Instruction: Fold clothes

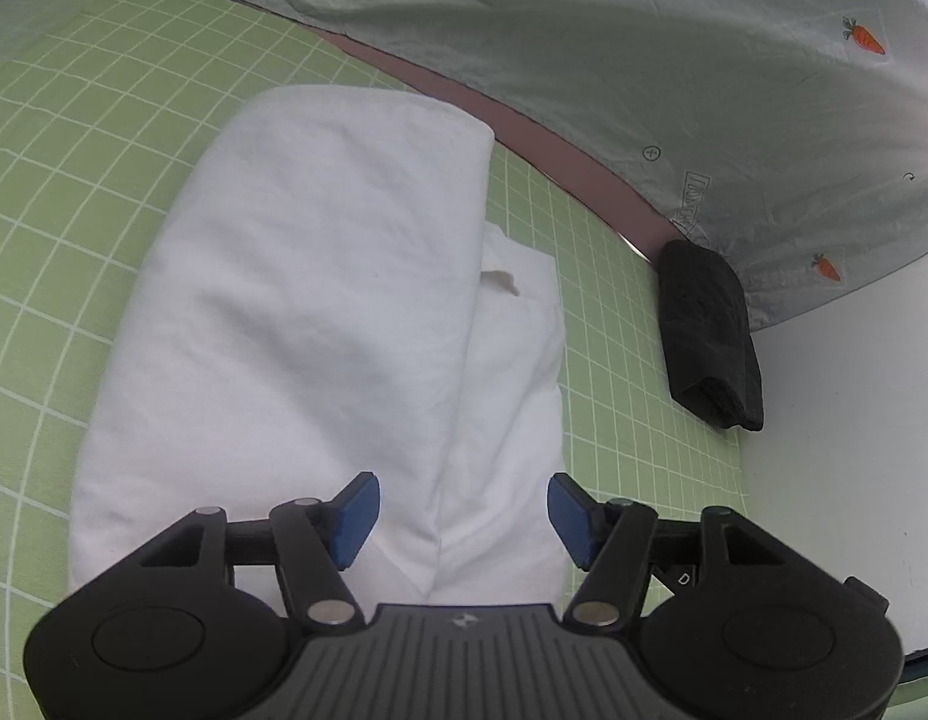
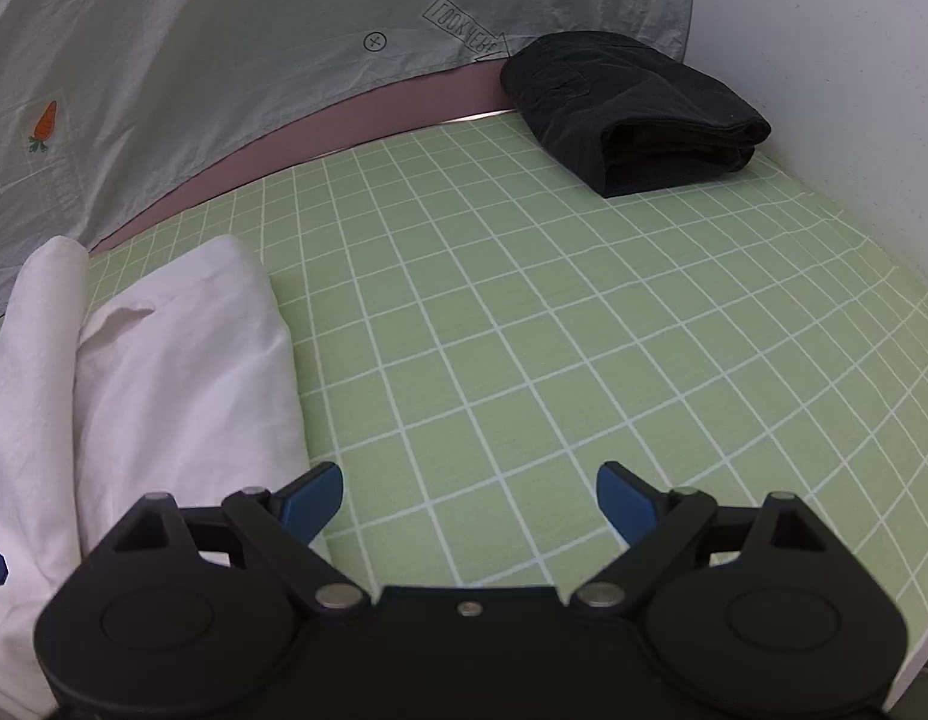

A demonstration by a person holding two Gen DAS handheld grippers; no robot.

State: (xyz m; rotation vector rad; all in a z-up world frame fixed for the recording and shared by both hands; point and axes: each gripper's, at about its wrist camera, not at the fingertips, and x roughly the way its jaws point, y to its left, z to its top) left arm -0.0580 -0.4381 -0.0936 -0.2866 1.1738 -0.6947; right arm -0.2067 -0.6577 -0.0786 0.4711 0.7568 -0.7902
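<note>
A white garment (image 1: 314, 300) lies folded lengthwise on the green checked sheet (image 1: 74, 150), its upper layer overlapping a narrower lower layer on the right. My left gripper (image 1: 461, 498) is open just above the garment's near end; the cloth shows between the blue pads (image 1: 356, 510), which do not press it. In the right wrist view the same white garment (image 2: 182, 360) lies at the left. My right gripper (image 2: 470, 480) is open over the bare green sheet (image 2: 584, 330) beside it, with nothing between its fingers.
A folded black garment (image 1: 710, 330) (image 2: 632, 108) rests at the far corner against the white wall (image 2: 824, 60). A grey cloth printed with carrots (image 1: 584, 60) (image 2: 224, 60) hangs along the back, above a pink strip (image 2: 374, 114).
</note>
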